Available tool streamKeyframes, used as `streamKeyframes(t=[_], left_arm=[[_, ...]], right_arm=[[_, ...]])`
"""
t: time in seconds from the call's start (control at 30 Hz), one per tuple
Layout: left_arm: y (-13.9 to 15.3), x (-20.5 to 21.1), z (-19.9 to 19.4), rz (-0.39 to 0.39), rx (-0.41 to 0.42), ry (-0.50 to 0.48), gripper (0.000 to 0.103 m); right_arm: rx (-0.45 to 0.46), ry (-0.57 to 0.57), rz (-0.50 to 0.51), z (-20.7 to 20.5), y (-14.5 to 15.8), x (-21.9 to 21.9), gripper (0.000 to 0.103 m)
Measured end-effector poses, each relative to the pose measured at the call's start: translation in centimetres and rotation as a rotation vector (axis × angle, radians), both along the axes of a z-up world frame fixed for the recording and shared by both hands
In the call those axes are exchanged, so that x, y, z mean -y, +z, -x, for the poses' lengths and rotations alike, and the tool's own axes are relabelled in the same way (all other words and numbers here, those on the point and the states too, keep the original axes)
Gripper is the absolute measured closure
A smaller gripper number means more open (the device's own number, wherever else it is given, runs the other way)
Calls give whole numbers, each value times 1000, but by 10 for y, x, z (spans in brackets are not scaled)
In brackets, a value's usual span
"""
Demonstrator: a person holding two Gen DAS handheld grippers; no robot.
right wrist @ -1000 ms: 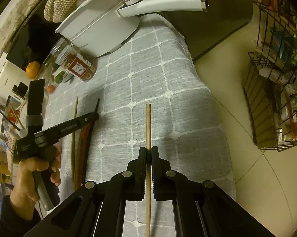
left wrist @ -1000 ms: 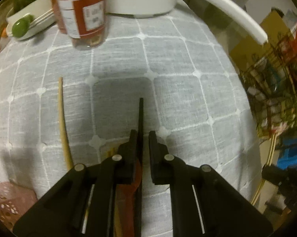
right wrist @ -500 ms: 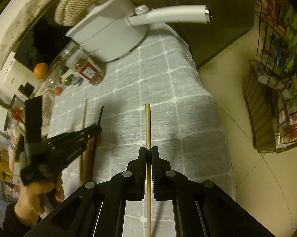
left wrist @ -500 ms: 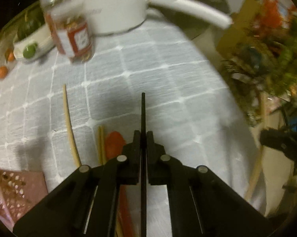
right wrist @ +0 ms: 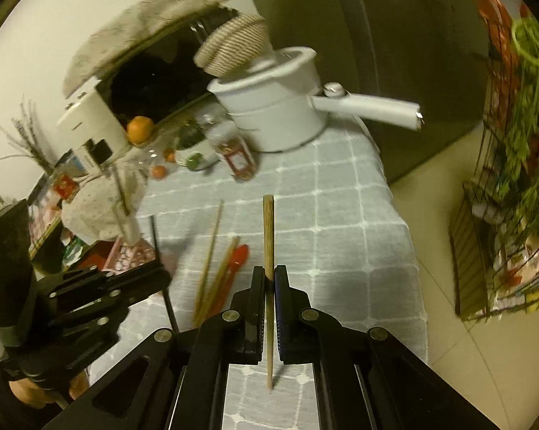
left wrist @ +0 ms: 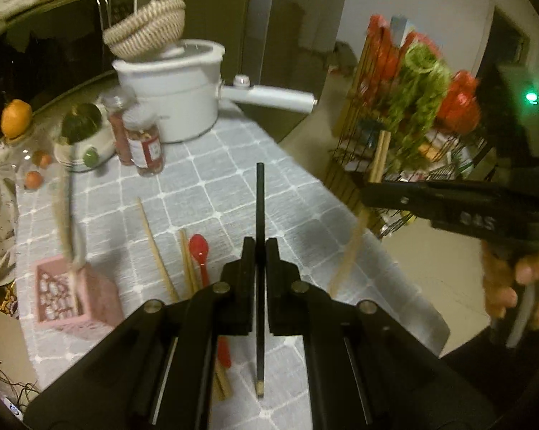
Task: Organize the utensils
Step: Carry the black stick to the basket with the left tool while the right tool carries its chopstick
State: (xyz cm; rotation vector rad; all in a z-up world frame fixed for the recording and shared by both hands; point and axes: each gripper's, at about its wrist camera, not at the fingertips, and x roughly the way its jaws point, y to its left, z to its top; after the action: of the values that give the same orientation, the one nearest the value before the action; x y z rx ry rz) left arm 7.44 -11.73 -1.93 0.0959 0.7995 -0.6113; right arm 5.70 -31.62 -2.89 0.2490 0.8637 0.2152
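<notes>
Chopsticks clamped in both grippers above the worktop

Utensils still lie on the grey checked worktop (left wrist: 233, 186). At the far left of the left wrist view stands a pink holder (left wrist: 72, 297) with a blurred pale stick poking out of it. To its right, flat on the cloth, are a single wooden chopstick (left wrist: 154, 247), a second wooden chopstick (left wrist: 187, 261) and a red spoon (left wrist: 199, 251), the last two lying close side by side. Behind them, near the back edge, are two jars (left wrist: 144, 143), a small white bowl (left wrist: 90, 147) and a white pot (left wrist: 176, 96) with a long handle and a woven basket (left wrist: 144, 32) resting on top.

Next comes the left gripper (left wrist: 259, 247), its fingers clenched on a black chopstick (left wrist: 259, 197) that runs straight between them, raised off the cloth. Further right, beyond the worktop's edge, the right gripper (right wrist: 268, 279) is held up in a hand (left wrist: 513, 286); its fingers are pressed tight on a wooden chopstick (right wrist: 268, 229), also clear of the surface. A wire rack (left wrist: 412, 125) of groceries stands on the floor at the far right.
</notes>
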Motion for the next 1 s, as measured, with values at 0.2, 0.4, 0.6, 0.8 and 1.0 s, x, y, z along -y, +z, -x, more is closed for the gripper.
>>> streamKeyframes(t=[0.2, 0.4, 0.6, 0.8, 1.0], left_arm=[[17, -39, 28, 81, 69, 15, 97], [29, -63, 43, 160, 114, 26, 97], [49, -81, 56, 226, 155, 32, 97], [70, -105, 63, 270, 227, 69, 97], [93, -143, 61, 341, 298, 156, 97]], right_arm=[[67, 37, 5, 12, 21, -17, 98], [112, 62, 19, 18, 33, -34, 98], [137, 101, 14, 19, 44, -55, 98], [172, 129, -2, 18, 56, -72, 98], [216, 142, -25, 13, 67, -86, 98]])
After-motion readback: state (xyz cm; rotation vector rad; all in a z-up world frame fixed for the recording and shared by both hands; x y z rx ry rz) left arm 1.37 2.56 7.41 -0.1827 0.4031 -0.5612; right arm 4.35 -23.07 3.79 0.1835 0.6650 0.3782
